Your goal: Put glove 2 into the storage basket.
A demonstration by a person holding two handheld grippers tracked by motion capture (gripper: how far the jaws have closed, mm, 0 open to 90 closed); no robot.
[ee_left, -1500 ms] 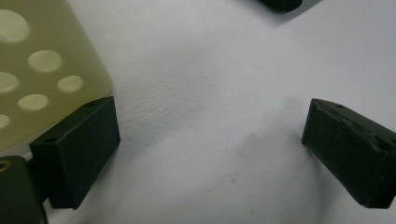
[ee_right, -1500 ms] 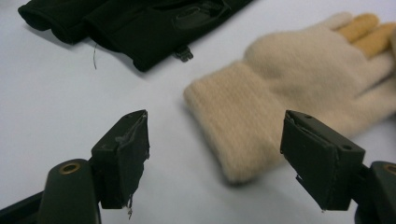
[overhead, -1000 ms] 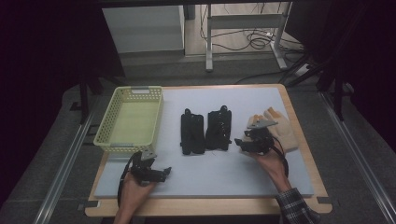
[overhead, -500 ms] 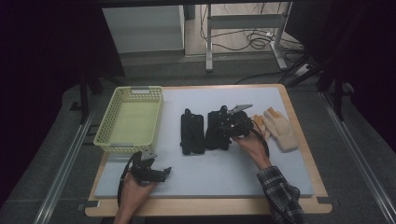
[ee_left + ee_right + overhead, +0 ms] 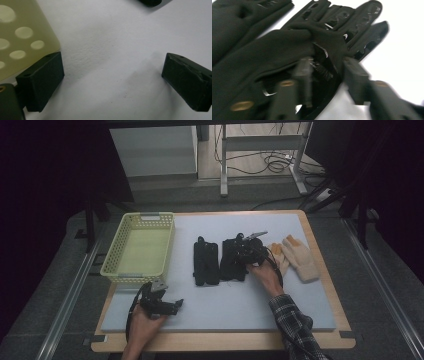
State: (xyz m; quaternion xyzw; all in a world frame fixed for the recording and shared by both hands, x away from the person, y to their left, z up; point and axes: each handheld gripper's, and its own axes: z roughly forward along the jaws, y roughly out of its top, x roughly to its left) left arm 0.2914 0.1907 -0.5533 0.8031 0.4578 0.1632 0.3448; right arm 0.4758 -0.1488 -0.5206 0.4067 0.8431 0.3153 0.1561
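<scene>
Two black gloves lie side by side mid-mat, the left one point(image 5: 205, 264) flat, the right one point(image 5: 230, 266) under my right gripper point(image 5: 248, 254). In the right gripper view the right gripper point(image 5: 328, 72) has just been closing its jaws, and a raised fold of the right black glove point(image 5: 287, 47) is bunched and pinched between them; the picture is blurred by motion. My left gripper point(image 5: 175, 306) rests low on the mat near the front left, and in its own view the left gripper point(image 5: 113, 67) stands wide open over bare white mat.
A yellow perforated basket point(image 5: 111, 257) stands at the left, its corner point(image 5: 20, 37) close beside the left gripper's jaw. A pair of tan gloves point(image 5: 296, 256) lies right of the black ones. The white mat point(image 5: 240, 305) covers a wooden table.
The right hand has moved left from the tan gloves onto the right black glove, and its jaws have closed in on a fold. The left hand has stayed where it was.
</scene>
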